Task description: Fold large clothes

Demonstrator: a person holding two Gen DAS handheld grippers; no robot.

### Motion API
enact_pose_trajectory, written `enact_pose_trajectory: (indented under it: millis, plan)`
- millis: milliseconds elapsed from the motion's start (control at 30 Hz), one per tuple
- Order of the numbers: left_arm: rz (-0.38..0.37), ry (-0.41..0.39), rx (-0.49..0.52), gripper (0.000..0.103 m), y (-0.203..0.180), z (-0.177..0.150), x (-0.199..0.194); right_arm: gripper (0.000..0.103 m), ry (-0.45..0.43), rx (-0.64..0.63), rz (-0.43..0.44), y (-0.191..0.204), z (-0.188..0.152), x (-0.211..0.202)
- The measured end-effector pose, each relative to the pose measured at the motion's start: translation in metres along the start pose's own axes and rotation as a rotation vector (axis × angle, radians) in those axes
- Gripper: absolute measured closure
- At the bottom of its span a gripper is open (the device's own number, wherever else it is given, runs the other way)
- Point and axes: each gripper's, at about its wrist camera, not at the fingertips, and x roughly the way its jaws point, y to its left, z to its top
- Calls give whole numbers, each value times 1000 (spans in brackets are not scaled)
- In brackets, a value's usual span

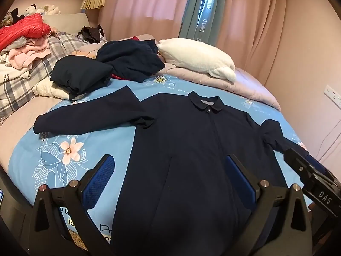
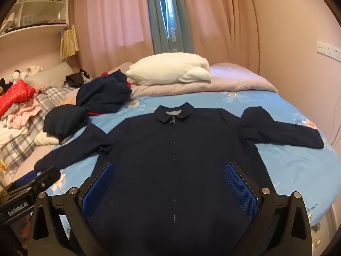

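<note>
A dark navy zip jacket (image 1: 187, 140) lies flat, front up, on the blue floral bedsheet (image 1: 93, 140), collar away from me and both sleeves spread out. It also fills the right wrist view (image 2: 174, 149). My left gripper (image 1: 170, 170) is open and empty above the jacket's lower left part. My right gripper (image 2: 168, 177) is open and empty above the jacket's lower middle. The right gripper shows at the right edge of the left wrist view (image 1: 311, 170); the left gripper shows at the lower left of the right wrist view (image 2: 32, 181).
A folded dark garment (image 1: 81, 74) and a crumpled dark pile (image 1: 132, 57) lie beyond the left sleeve. A white pillow (image 1: 196, 55) rests on a lilac quilt (image 1: 234, 81) at the back. A red jacket (image 1: 23, 27) and mixed clothes lie far left. Curtains hang behind.
</note>
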Motion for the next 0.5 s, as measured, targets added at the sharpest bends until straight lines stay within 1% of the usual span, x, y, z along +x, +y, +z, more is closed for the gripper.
enact_pose_trajectory:
  millis: [167, 200, 500]
  plan:
    - [6, 5, 18, 0, -4, -1, 2, 1, 3, 3, -26, 5, -6, 0]
    - [4, -13, 12, 0, -2, 0, 2, 1, 3, 3, -28, 6, -6, 1]
    - [10, -13, 37, 0, -1, -6, -4, 1, 4, -3, -32, 14, -7, -2]
